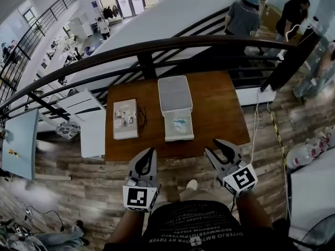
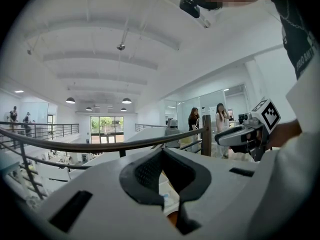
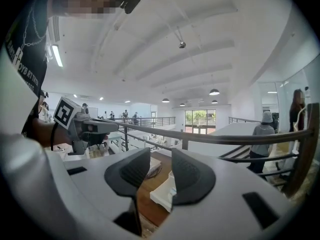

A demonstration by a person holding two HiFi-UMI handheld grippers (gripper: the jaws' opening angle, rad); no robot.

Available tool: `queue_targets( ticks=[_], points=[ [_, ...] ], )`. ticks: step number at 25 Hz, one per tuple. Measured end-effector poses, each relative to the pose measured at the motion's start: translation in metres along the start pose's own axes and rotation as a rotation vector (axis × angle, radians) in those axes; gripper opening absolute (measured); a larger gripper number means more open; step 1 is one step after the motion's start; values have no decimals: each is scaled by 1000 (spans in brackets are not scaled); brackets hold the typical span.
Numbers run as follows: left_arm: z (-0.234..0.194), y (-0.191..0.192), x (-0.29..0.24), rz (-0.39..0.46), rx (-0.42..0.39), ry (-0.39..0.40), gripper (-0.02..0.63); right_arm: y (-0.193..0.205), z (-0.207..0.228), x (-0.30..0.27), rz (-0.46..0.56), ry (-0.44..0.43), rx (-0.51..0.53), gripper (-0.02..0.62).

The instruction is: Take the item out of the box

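On the brown wooden table (image 1: 220, 109), the open white rectangular box (image 1: 169, 132) lies mid-table, its lid flipped to the far side and the pale bluish item (image 1: 179, 123) inside. Before the near edge, the left gripper (image 1: 151, 151) has its fingertips together on nothing. The right gripper (image 1: 213, 146) is partly open, empty.

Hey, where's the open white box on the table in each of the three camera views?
Head view: the open white box sits mid-frame on the wooden table.
Left gripper view: only a sliver of the box shows, low centre.
Right gripper view: the box is low centre.
Shared landmark: the dark curved handrail runs beyond the box in all three.
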State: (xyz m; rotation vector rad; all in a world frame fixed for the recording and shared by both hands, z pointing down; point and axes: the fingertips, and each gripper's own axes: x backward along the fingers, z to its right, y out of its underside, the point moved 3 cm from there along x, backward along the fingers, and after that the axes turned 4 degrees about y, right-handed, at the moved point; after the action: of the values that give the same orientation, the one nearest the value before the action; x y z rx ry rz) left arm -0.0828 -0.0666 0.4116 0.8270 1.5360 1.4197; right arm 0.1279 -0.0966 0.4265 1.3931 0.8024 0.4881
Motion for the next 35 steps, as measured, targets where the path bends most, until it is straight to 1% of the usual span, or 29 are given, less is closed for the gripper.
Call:
queue_targets(
  ticks=[5,10,14,18,21,24,29,32,35],
  points=[
    [14,-12,-19,7,14,-19,6,-2,26,0,20,-42,0,130],
    [18,-18,-24,13,19,-65,6,-2,47,2,38,-68,-3,130],
    [20,-16,-24,1,2,-89,6,0,53,1,38,-69,-20,130],
    [25,-20,-23,-3,-17,-101,6,1,52,-1,39,-88,-16,130],
    [23,-18,-22,-6,-28,-113,6,9,51,-8,24,-92,-25,130],
    [15,-20,-24,14,-30,-124,6,15,51,-20,9,-90,-35,130],
    [-11,-20,-35,33,-42,-138,6,21,50,-50,-12,-87,-34,130],
    [-27,-15,-46,26,-40,-137,6,27,49,-69,-33,-95,-31,130],
    [-47,-15,-58,42,-31,-127,6,32,52,-92,-63,-86,-34,130]
  ],
)
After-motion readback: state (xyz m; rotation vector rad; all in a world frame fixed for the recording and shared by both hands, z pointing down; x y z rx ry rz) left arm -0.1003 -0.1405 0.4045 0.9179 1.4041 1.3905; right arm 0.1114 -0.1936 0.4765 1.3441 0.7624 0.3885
